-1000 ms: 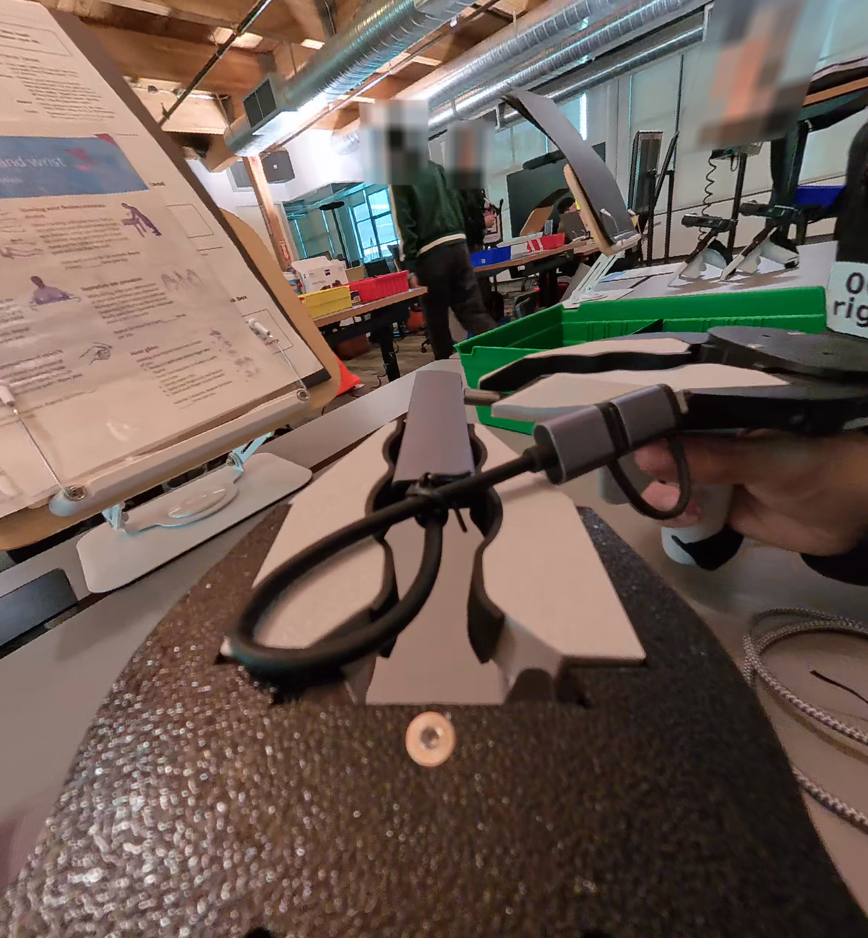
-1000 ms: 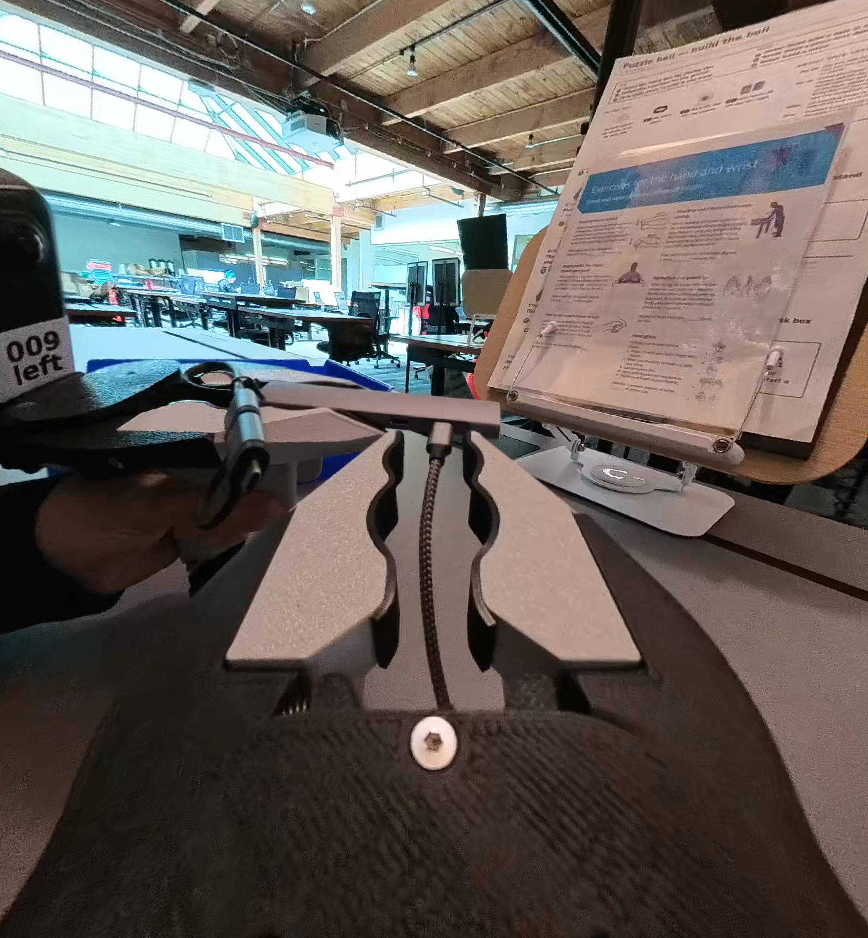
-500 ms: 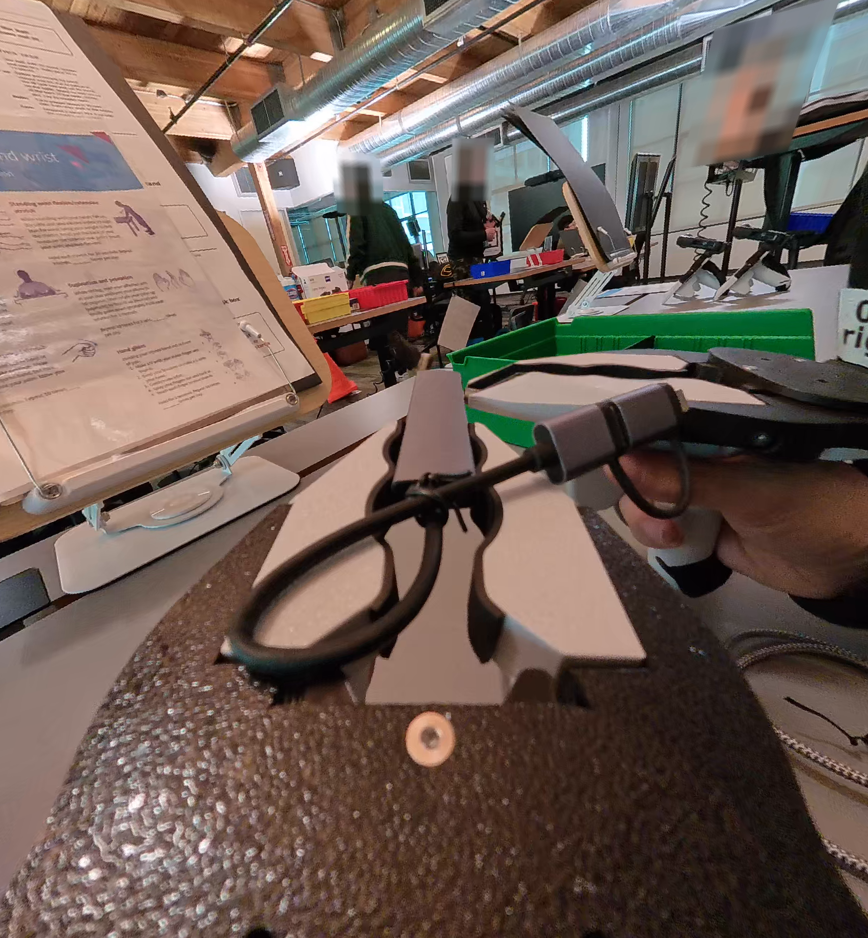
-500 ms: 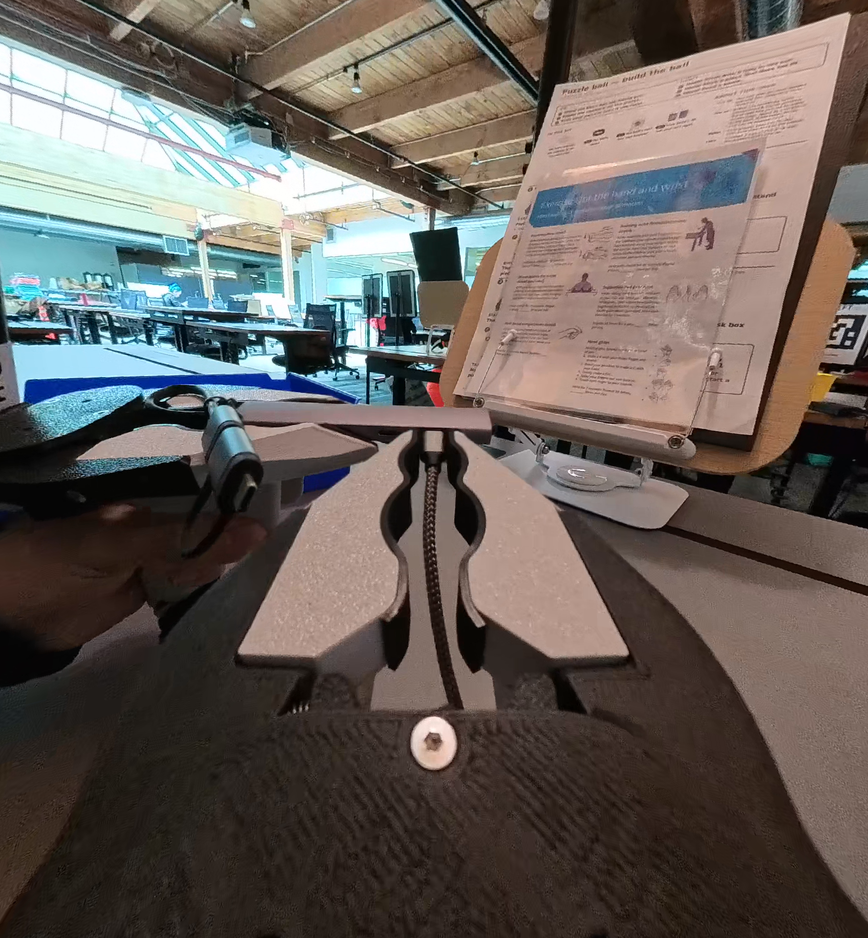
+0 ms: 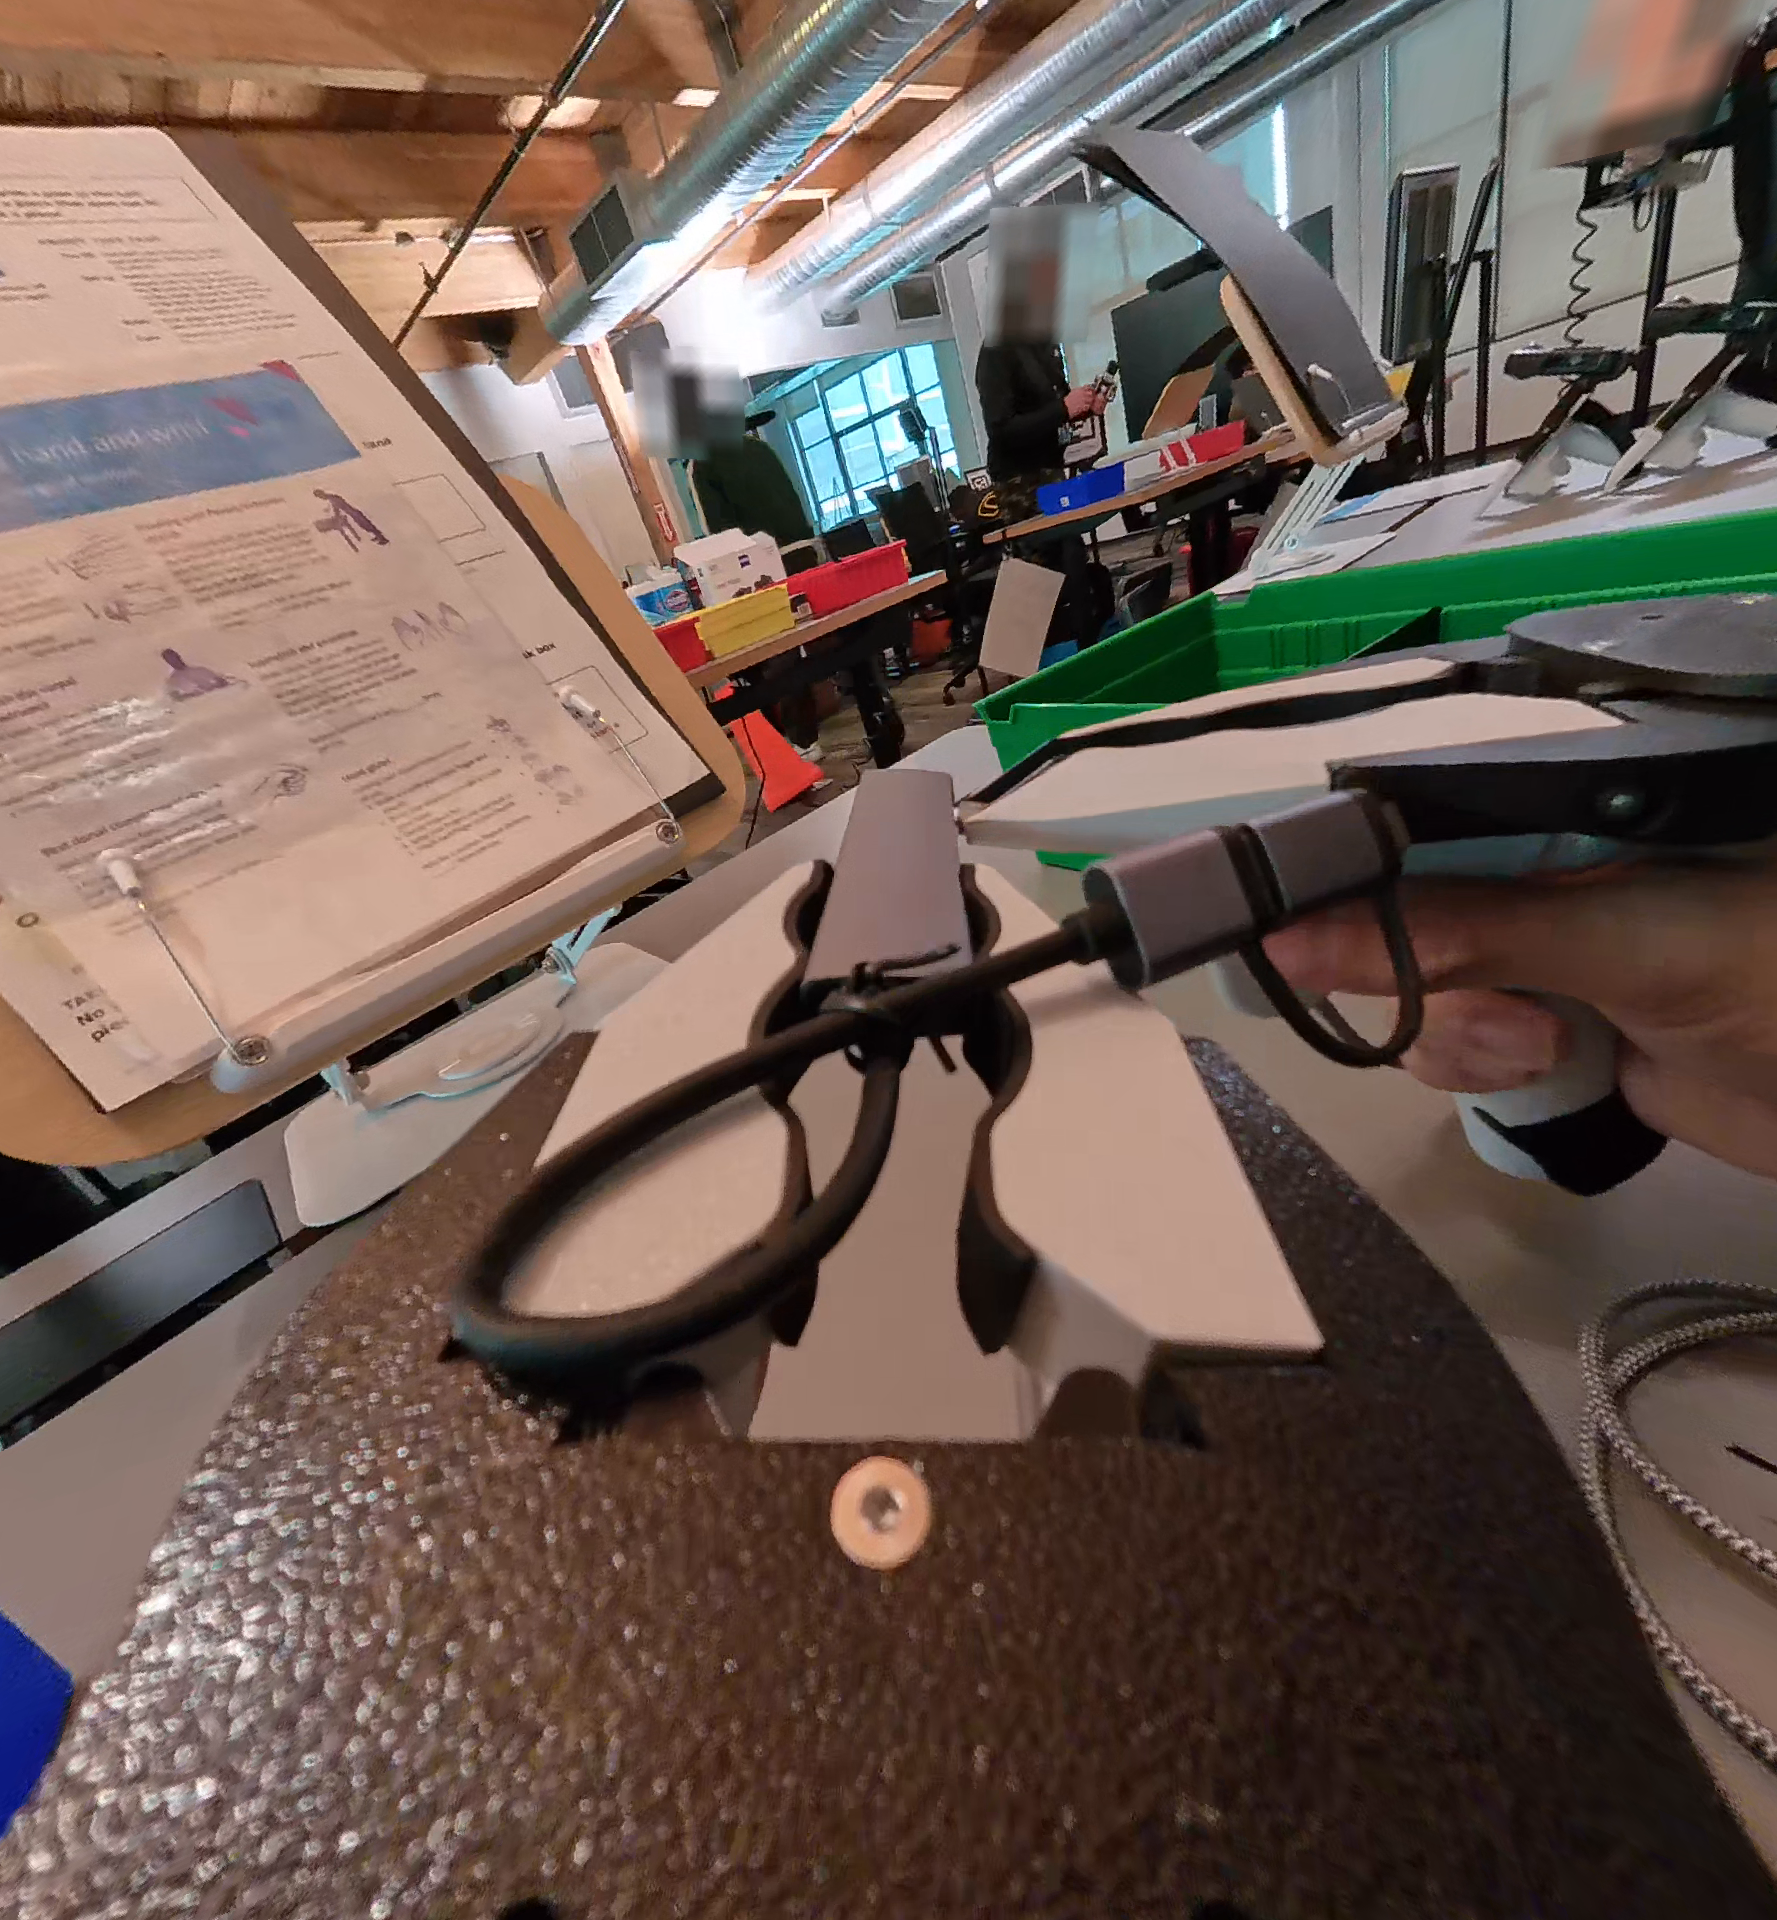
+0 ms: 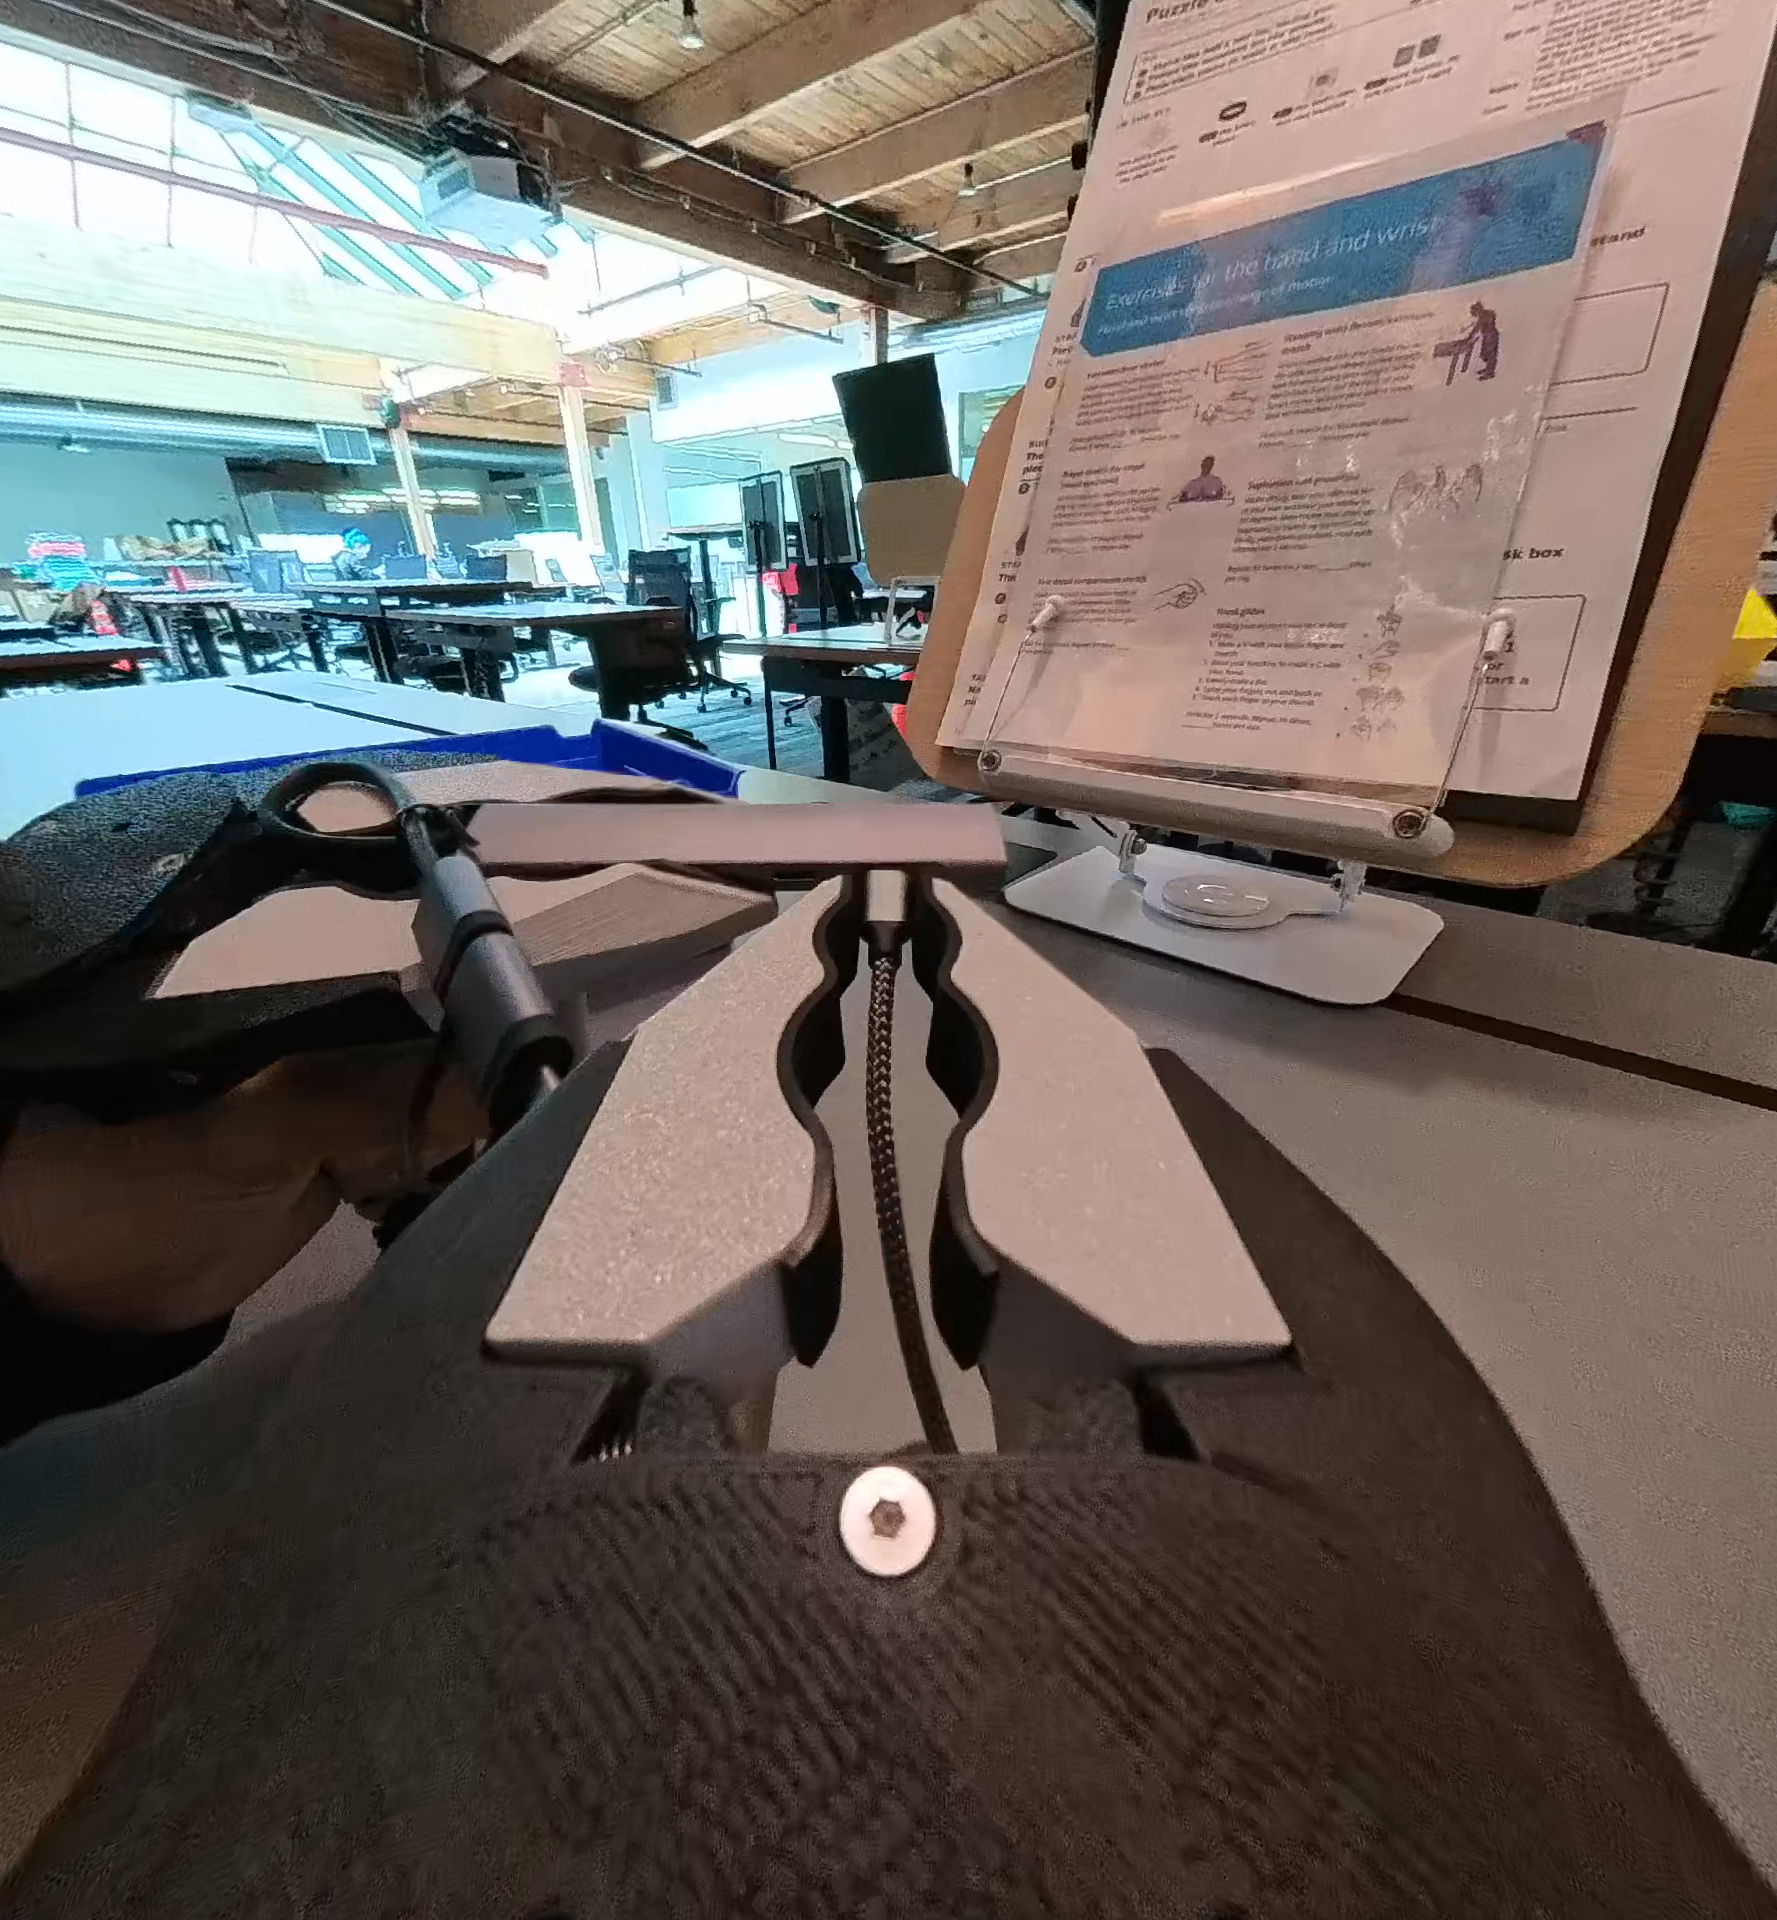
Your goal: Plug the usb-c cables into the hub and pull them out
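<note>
A document stand (image 6: pixel 1362 810) holds printed sheets (image 5: pixel 198 665) beside a green bin (image 5: pixel 1383 613).

A large open workshop is seen, roofed by exposed wooden ceiling beams (image 6: pixel 842 135) under which silver ribbed ventilation ducts (image 5: pixel 967 197) are run. Daylight is admitted through a bright sloped skylight (image 6: pixel 136 166) and a gridded window (image 5: pixel 868 416). Long dark work tables (image 6: pixel 510 623) with black office chairs (image 6: pixel 671 623) are ranged across the floor. A grey tabletop (image 6: pixel 1590 1195) is occupied by a tilted wooden document stand holding printed sheets (image 6: pixel 1310 468). A green plastic bin (image 5: pixel 1486 603) and red and yellow trays (image 5: pixel 790 603) are set farther off. 2 standing people (image 5: pixel 1029 416) are visible near the window.
</note>
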`<state>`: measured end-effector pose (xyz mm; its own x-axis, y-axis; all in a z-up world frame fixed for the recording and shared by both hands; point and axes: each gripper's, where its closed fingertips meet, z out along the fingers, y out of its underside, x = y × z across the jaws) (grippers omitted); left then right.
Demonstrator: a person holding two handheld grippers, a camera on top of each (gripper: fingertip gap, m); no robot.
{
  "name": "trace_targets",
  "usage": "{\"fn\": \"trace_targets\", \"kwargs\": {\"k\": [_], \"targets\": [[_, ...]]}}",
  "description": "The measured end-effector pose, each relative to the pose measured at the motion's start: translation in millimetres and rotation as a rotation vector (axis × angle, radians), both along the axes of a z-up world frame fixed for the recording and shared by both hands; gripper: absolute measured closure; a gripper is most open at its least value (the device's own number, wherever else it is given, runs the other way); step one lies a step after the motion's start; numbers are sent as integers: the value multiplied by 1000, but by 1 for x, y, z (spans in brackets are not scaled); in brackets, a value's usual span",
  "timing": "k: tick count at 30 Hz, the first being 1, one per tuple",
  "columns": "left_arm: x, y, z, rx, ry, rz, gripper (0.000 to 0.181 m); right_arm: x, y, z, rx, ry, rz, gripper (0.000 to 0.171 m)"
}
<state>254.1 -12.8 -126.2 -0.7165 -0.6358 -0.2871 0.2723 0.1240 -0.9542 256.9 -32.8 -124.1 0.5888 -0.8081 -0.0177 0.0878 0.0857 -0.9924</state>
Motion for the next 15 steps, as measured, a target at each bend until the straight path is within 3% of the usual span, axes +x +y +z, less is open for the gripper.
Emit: {"fn": "trace_targets", "kwargs": {"k": [1,2,3,5,9,12,15], "targets": [[1,2,1,-4,-4,18,159,-2,0,0,-9,3,10,162],[20,28,11,-80,-6,203,158,-5,-5,0,-27,0,4,162],[33,53,24,-171,7,244,160,-8,-13,0,-36,-9,-13,162],[43,84,40,-335,103,167,160,-13,-20,-1,4,2,29,163],[19,63,36,-187,-43,103,159,-21,-12,5,-59,-89,96,163],[23,56,24,-75,-86,156,159,-31,-4,12,-178,-133,130,162],[23,51,13,-35,-73,153,158,-48,-18,56,-231,-194,101,162]]}}
